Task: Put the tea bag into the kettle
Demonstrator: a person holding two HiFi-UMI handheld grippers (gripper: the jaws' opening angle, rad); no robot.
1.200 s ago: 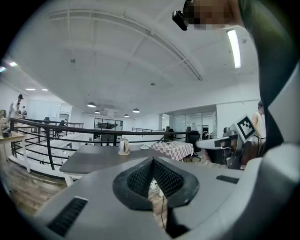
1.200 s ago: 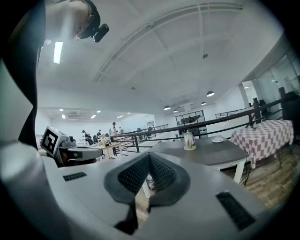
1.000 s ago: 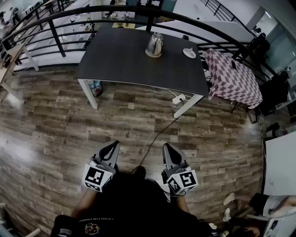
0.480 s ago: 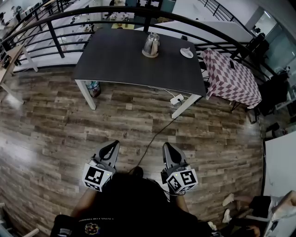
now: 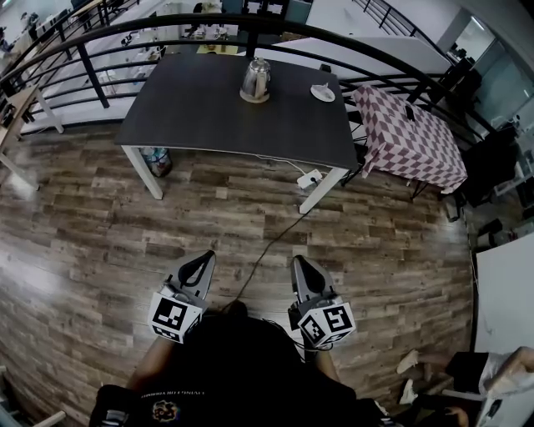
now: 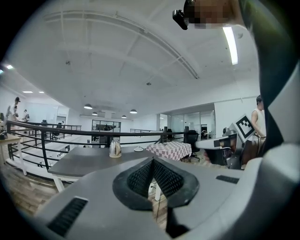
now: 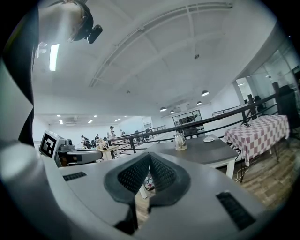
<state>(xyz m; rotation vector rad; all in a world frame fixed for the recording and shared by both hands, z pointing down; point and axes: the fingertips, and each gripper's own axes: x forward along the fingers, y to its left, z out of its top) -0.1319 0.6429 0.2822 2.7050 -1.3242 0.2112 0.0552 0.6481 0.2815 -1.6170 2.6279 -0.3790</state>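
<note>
A glass kettle (image 5: 255,81) stands on a round base at the far side of the dark table (image 5: 200,117); it also shows as the kettle (image 6: 115,148) in the left gripper view and the kettle (image 7: 179,141) in the right gripper view. A small white saucer (image 5: 322,92) lies to its right; whether the tea bag is on it is too small to tell. My left gripper (image 5: 200,265) and right gripper (image 5: 299,268) are held close to my body over the wood floor, far from the table. Both are shut with nothing between the jaws.
A black railing (image 5: 250,21) curves behind the table. A checkered-cloth table (image 5: 409,142) stands to the right. A power strip (image 5: 308,178) and a black cable (image 5: 271,242) lie on the floor between me and the table. A bottle (image 5: 154,158) sits by the table's left leg.
The table and kettle have shifted left and slightly up in the head view as the view turned. Both grippers keep their place and stay shut.
</note>
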